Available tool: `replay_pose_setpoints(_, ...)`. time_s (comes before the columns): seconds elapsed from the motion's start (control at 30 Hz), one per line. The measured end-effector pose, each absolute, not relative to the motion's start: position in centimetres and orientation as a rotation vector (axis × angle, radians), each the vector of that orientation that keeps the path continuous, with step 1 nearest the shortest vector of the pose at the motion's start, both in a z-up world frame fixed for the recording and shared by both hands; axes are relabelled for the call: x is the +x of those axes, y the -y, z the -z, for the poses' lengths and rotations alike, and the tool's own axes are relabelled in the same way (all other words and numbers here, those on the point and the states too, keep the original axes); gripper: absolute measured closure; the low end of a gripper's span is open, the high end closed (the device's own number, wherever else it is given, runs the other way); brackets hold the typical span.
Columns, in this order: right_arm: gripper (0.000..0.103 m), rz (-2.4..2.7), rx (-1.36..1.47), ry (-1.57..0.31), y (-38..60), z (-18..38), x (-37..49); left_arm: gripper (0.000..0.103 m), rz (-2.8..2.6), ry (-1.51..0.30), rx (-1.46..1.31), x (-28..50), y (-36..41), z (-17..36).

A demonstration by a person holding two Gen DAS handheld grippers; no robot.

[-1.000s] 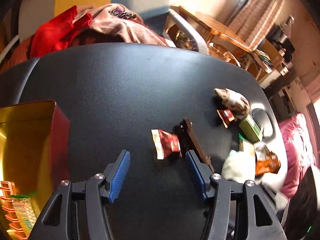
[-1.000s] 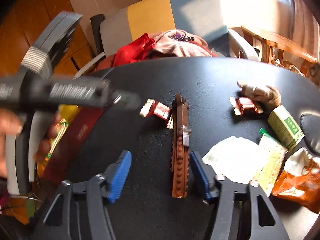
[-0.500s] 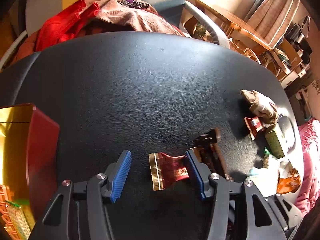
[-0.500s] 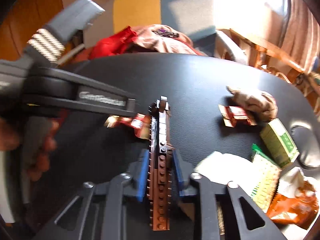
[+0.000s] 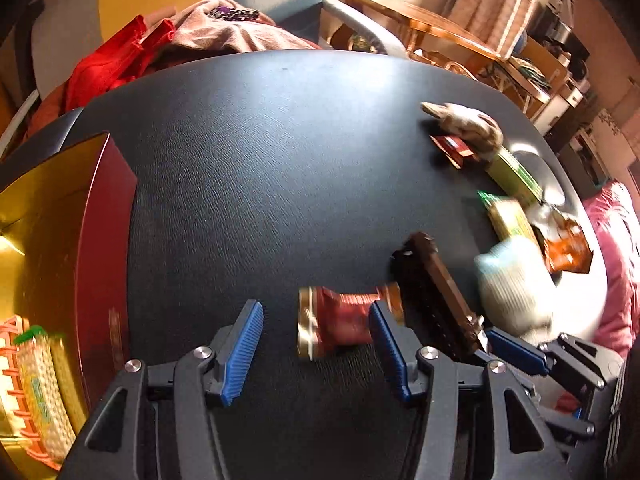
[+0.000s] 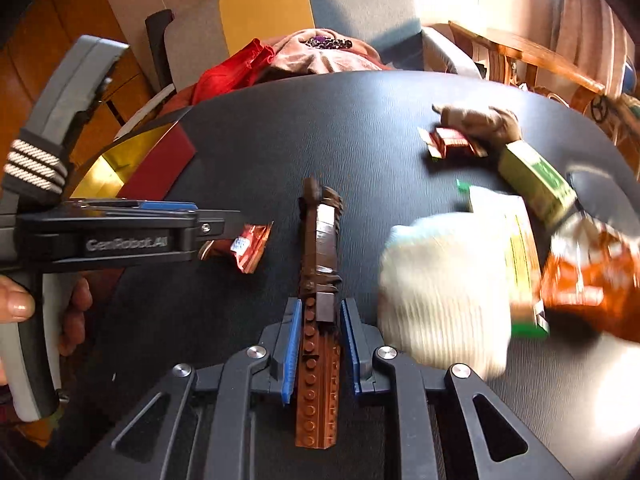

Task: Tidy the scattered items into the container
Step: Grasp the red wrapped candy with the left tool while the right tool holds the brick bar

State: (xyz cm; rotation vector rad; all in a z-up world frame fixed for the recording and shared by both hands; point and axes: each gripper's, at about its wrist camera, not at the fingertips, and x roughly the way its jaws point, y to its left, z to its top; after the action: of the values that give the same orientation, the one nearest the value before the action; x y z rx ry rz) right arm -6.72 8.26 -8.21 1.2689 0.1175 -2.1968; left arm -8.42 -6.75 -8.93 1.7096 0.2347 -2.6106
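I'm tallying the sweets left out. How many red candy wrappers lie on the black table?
2: one red wrapper between the left gripper's open fingers, another at the far side beside the brown cloth. Others may be hidden.

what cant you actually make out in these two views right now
- Left wrist view: the white bundle and orange packet are smeared by motion blur, so no print is readable.
- Left wrist view: the red box is cut off by the left edge; its contents show only partly.
- Right wrist view: the left claw covers part of the red wrapper.
- Right wrist view: the brown brick piece hides the pad contact of the right claw.
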Motion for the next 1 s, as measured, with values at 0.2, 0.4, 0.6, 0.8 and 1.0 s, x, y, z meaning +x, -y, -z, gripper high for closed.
replay_pose_setpoints(0.2,0.08,2.203,1.262,-0.061,-10.8,8.4,-3.1,0.046,2.701,-0.16,1.709,-4.5,5.5,8.2)
replay_pose_setpoints(0.4,0.08,2.252,1.206,0.021,-12.5,7.3,-1.7,0.045,2.706,-0.026,1.609,-4.9,5.8,6.9)
replay_pose_setpoints(0.6,0.075,2.268,1.234,0.065,-12.2,7.6,-2.3,0.045,2.747,0.144,1.681,-7.4,5.0,6.5)
replay_pose_setpoints(0.8,0.074,2.27,1.258,0.127,-12.5,8.2,-3.0,0.044,2.818,0.213,1.813,-10.8,3.8,7.6)
replay_pose_setpoints(1.0,0.069,2.277,1.244,0.146,-12.7,8.5,-3.3,0.044,2.8,0.133,1.922,-10.9,3.9,8.8)
